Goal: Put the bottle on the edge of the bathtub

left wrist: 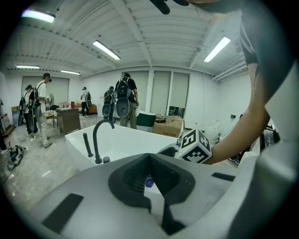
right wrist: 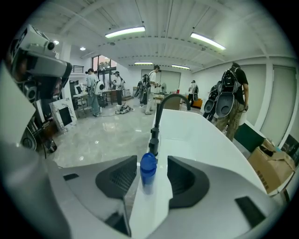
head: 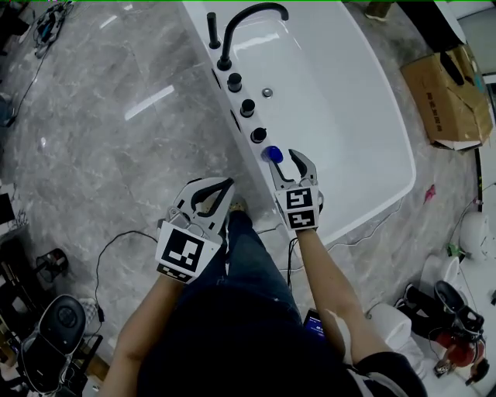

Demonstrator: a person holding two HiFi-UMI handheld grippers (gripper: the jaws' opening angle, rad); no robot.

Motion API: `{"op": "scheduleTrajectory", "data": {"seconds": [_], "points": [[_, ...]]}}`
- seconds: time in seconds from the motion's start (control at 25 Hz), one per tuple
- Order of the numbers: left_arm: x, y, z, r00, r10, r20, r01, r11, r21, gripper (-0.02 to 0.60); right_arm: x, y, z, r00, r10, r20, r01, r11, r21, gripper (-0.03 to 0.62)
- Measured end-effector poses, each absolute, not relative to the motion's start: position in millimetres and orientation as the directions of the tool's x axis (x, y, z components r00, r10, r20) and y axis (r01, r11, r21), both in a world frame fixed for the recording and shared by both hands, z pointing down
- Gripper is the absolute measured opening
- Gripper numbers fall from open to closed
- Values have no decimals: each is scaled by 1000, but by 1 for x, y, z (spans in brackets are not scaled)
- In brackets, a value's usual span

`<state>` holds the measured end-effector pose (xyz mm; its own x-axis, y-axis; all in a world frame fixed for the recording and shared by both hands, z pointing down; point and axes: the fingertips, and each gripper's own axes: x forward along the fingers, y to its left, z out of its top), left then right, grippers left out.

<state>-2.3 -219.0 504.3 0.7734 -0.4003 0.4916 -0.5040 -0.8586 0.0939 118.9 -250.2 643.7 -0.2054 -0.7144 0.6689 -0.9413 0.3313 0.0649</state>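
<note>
White bathtub ahead, with a black faucet and three knobs along one long edge. The bottle stands on that edge just past the last knob, towards the near corner. My right gripper has its jaws wide apart either side of it, not touching. My left gripper is closed and empty. From above only the bottle's blue cap shows.

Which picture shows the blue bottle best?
The right gripper view: the bottle stands upright on the tub edge, close up. The head view shows only its blue cap from above. The left gripper view shows just a tiny blue bit of it.
</note>
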Motion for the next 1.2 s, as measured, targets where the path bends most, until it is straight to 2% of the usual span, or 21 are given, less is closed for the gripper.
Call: {"op": "scheduleTrajectory", "data": {"seconds": [0.24, 0.36, 0.48, 0.64, 0.88, 1.08, 1.2], "points": [[-15, -226, 474, 762, -479, 435, -556, -829, 61, 20, 112, -243, 567, -216, -797, 564, -959, 282, 32, 189], [-24, -232, 451, 751, -532, 391, -594, -803, 48, 21, 104, -246, 517, -236, -847, 477, -961, 277, 16, 69], [-36, -238, 424, 740, -577, 346, -620, -784, 20, 21, 98, -254, 466, -249, -881, 402, -961, 276, 9, 37], [-58, -241, 387, 707, -653, 272, -679, -734, 2, 21, 84, -261, 394, -273, -918, 287, -957, 291, 21, 28], [-116, -264, 293, 570, -819, 61, -817, -573, -66, 21, 37, -275, 281, -361, -930, 66, -928, 365, 78, 28], [-163, -254, 218, 423, -904, -67, -906, -419, -61, 21, 9, -265, 214, -416, -909, -39, -908, 412, 82, 28], [-179, -246, 197, 372, -923, -98, -928, -366, -67, 21, 1, -258, 191, -436, -896, -81, -899, 429, 93, 28]]}}
